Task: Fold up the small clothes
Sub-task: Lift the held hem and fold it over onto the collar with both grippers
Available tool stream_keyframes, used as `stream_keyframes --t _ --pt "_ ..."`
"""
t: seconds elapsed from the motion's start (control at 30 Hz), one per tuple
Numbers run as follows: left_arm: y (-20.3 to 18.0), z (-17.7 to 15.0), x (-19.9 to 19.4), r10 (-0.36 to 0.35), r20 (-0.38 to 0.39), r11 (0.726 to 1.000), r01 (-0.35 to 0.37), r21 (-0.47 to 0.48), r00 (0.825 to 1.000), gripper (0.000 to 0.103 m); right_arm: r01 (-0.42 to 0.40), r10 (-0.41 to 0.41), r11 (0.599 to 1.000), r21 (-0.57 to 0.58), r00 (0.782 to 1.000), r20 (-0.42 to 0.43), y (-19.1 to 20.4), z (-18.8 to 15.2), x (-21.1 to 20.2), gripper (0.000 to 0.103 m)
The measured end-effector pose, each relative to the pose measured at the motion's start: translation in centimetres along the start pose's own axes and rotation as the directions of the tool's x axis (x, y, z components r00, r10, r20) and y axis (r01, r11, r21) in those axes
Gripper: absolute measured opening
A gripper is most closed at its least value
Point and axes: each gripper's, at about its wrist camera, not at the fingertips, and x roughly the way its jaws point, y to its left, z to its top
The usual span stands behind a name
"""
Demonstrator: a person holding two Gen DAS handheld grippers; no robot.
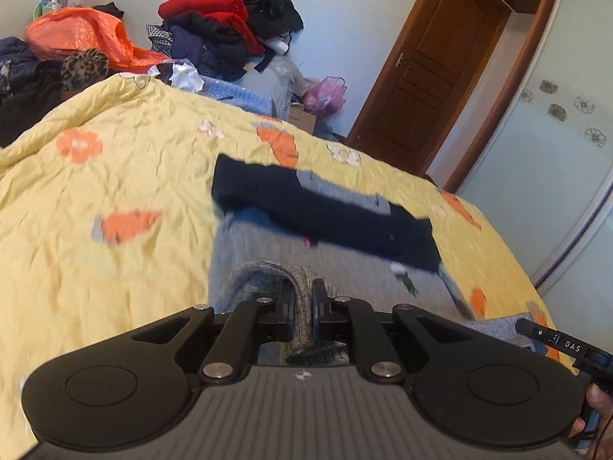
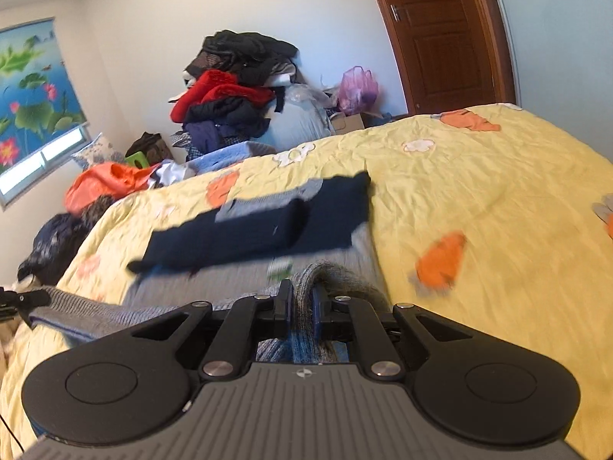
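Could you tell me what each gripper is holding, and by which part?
Both hold the grey knit garment: left gripper and right gripper each pinch a bunched near edge.

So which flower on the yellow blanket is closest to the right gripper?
The orange flower just right of the grey sweater that the right gripper pinches; the white flowers lie much farther up the bed.

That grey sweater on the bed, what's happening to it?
A person is folding it. The left tool and the right tool are each shut on a bunched edge of the grey sweater, which lies on the yellow flowered bedspread. Its dark navy part lies across the far end. The blur suggests the fabric is moving.
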Motion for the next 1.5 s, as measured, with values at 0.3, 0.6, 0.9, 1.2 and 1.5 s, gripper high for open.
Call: stream_keyframes --t 0.3,0.6,0.9,1.2,1.5 --pt "4.0 10.0 12.7 -0.02 -0.041 0.992 0.014 -0.128 0.999 0.008 0.022 -0.016 0.998 0.059 0.996 -0.09 -1.3 8.6 14.9 0.017" --pt "7.1 16.6 23.6 -0.033 -0.103 0.981 0.012 -0.194 0.994 0.008 0.063 -0.038 0.987 0.146 0.985 -0.17 -4.2 11.9 25.8 0.017" --pt "11.0 17.1 29.8 0.05 -0.174 0.967 -0.091 -0.237 0.983 0.007 0.132 -0.089 0.977 0.17 0.966 -0.242 -6.4 12.4 31.2 0.037" --pt "13.3 17.9 29.6 0.199 -0.145 0.957 -0.224 -0.183 0.969 0.008 0.126 -0.059 0.95 0.285 0.972 -0.229 -5.7 16.8 32.9 0.099" --pt "7.9 16.4 21.4 0.071 -0.054 0.997 -0.072 -0.019 0.996 0.008 0.085 -0.05 0.976 0.203 0.984 -0.172 -6.5 15.7 27.3 0.097"
